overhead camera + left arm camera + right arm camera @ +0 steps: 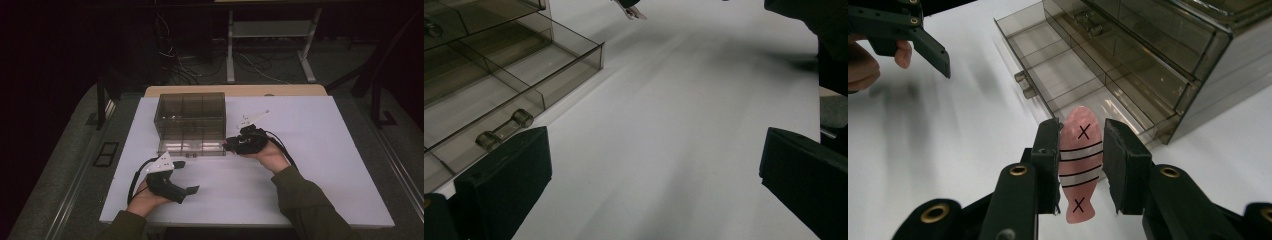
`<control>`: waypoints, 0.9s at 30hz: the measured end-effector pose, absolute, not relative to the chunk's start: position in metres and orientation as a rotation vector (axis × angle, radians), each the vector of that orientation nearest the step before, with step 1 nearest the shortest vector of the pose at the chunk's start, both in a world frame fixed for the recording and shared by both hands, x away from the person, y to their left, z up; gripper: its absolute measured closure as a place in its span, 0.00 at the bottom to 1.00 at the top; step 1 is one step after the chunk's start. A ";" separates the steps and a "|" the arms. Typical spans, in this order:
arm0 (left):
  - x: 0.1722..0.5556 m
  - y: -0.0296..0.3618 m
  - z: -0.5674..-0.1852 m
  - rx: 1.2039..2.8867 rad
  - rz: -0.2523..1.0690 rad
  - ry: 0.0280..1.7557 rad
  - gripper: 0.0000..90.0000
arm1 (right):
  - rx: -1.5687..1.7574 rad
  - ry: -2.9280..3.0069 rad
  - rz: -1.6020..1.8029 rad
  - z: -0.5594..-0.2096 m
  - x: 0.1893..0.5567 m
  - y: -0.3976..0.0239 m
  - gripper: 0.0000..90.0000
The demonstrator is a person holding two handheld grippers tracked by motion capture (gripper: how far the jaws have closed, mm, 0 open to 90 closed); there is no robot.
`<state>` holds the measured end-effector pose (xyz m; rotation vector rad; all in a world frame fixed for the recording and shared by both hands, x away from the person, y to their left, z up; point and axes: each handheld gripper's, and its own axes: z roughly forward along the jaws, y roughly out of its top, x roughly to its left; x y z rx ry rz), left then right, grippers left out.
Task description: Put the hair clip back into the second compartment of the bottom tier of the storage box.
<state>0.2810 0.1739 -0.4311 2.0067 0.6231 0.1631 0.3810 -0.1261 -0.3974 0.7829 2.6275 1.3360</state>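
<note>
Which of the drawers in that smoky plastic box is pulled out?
The bottom drawer, the one resting on the white table. It sticks out in front with its handle showing, while the drawers above sit closed inside the box.

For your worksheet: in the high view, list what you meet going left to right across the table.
Left gripper → open bottom drawer of the smoky plastic drawer cabinet → right gripper, fingers toward the drawer.
</note>
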 end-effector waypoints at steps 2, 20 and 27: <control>0.281 0.174 -0.431 2.007 0.163 0.623 0.00 | 0.781 2.627 1.340 -0.396 0.382 -0.124 0.75; 0.280 0.173 -0.431 2.005 0.161 0.617 0.00 | 0.737 2.627 1.371 -0.392 0.396 -0.088 0.75; 0.280 0.173 -0.431 2.001 0.166 0.616 0.00 | 0.722 2.626 1.370 -0.391 0.402 -0.072 0.75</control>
